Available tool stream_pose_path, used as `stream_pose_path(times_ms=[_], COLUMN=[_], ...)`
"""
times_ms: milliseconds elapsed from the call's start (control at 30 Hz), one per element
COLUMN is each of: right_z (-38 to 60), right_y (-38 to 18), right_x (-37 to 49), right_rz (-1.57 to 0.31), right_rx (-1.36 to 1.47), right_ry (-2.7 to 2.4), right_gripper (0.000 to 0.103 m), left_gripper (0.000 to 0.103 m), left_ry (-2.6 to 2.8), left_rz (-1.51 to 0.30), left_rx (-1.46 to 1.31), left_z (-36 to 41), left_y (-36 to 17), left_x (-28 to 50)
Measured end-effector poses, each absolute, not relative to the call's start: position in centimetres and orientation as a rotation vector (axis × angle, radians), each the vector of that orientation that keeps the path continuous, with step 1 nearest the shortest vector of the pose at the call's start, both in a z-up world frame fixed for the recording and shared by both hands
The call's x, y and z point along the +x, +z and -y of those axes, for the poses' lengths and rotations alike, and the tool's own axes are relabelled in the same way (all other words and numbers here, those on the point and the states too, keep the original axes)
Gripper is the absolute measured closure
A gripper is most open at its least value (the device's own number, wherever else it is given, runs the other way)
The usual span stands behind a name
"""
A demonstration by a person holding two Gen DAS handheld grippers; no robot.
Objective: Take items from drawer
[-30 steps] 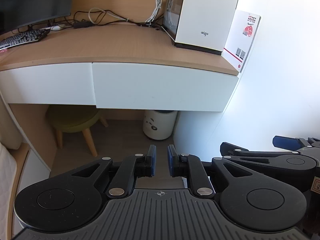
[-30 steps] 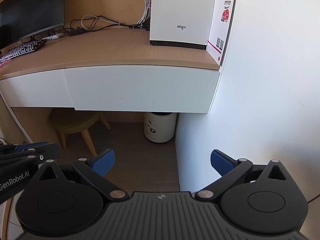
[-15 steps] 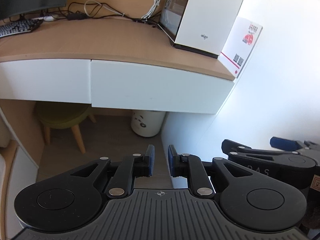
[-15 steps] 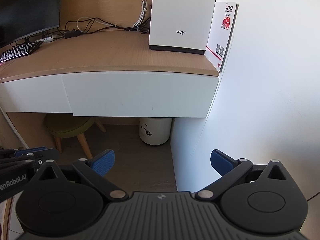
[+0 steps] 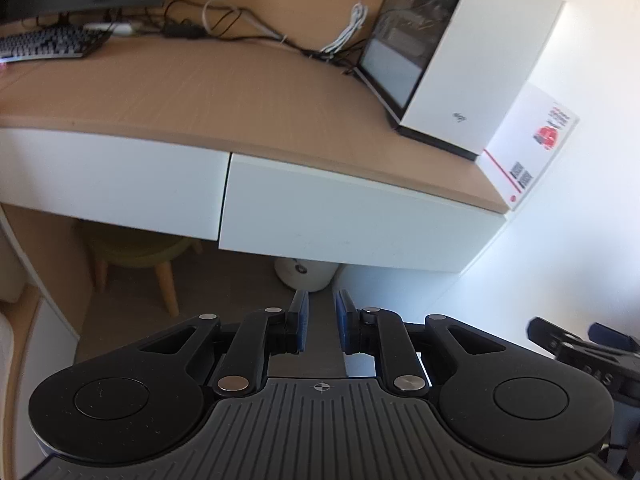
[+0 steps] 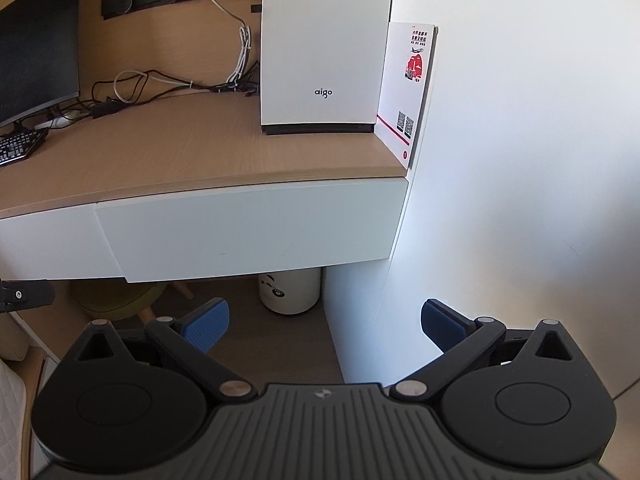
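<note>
White drawer fronts run under the edge of a wooden desk (image 6: 168, 148). The right drawer (image 6: 248, 232) is shut, its flat front without a handle, and it ends at the white wall (image 6: 520, 160). The left drawer (image 5: 108, 176) sits beside it, also shut, with a thin dark seam between the two. Whatever is inside either one is hidden.

On the desk stands a white computer case (image 6: 324, 48) at the right end, with a white and red card (image 6: 408, 88) leaning between it and the wall. Loose cables (image 6: 160, 84) trail behind the case toward a monitor (image 6: 36, 44) and a keyboard (image 6: 16, 148) at the far left. Below the desk, a white bin (image 6: 290, 290) stands on the floor near the wall, and a green stool (image 5: 136, 252) with wooden legs sits under the left drawer.

The left gripper (image 5: 321, 322) hangs in front of and below the right drawer, its blue pads drawn nearly together with only a narrow slot between them and nothing in it. The right gripper (image 6: 324, 322) is also low in front of that drawer, its pads spread wide apart and empty. Neither one touches the drawer. Part of the right gripper shows at the lower right edge of the left wrist view.
</note>
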State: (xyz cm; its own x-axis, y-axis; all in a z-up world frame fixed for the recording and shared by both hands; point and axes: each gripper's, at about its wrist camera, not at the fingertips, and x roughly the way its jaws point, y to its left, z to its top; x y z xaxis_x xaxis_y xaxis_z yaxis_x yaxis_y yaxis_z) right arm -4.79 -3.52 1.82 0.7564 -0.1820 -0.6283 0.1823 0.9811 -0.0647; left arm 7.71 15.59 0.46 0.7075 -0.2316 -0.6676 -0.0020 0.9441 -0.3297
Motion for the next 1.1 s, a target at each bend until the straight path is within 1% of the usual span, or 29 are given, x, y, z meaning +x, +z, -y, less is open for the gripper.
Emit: stream_pose_path(times_ms=[100,233,300,433,533,667,700,767,900,1000,1100], right_z=[4.1,5.4,6.1,8.0,9.0,9.7,9.9,10.1,10.2,9.2,9.1], right_y=[1.3,0.3,-0.2,-1.3,-1.7,-1.9,-2.0,-2.4,-3.7,-4.4,-4.7], right_x=[-3.6,-0.8,1.1,6.6,11.0,14.8,15.3,16.1,16.7,16.5,16.3], right_rz=[-0.684,-0.710,-0.704,-0.733,-0.732,-0.704,-0.698,-0.709,-0.778,-0.805,-0.811], right_rx=[-0.019,-0.033,-0.041,-0.010,0.001,-0.001,-0.005,-0.004,0.040,-0.025,-0.015], right_ry=[-0.218,-0.200,-0.183,-0.134,-0.105,-0.055,-0.043,-0.037,-0.050,-0.051,-0.054], right_gripper=[0.000,0.000,0.000,0.000,0.000,0.000,0.000,0.000,0.000,0.000,0.001], left_gripper=[0.087,0.087,0.087,0.087,0.086,0.086,0.086,0.086,0.086,0.086,0.086], left_ry=[-0.100,-0.074,-0.067,-0.057,-0.032,-0.009,-0.013,-0.025,0.016,0.068,0.079], left_rz=[-0.828,-0.820,-0.823,-0.853,-0.820,-0.667,-0.649,-0.668,-0.690,-0.701,-0.719], left_rx=[-0.414,-0.386,-0.376,-0.451,-0.465,-0.340,-0.327,-0.347,-0.382,-0.404,-0.407], left_z=[-16.8,-17.2,-17.2,-18.0,-18.5,-17.8,-17.8,-18.2,-19.6,-20.7,-21.5], left_y=[-0.9,-2.0,-2.3,-2.9,-3.0,-2.1,-1.9,-1.9,-2.3,-2.7,-3.2], left_x=[9.5,11.9,13.7,17.6,19.6,20.3,20.3,21.0,23.0,24.1,25.4])
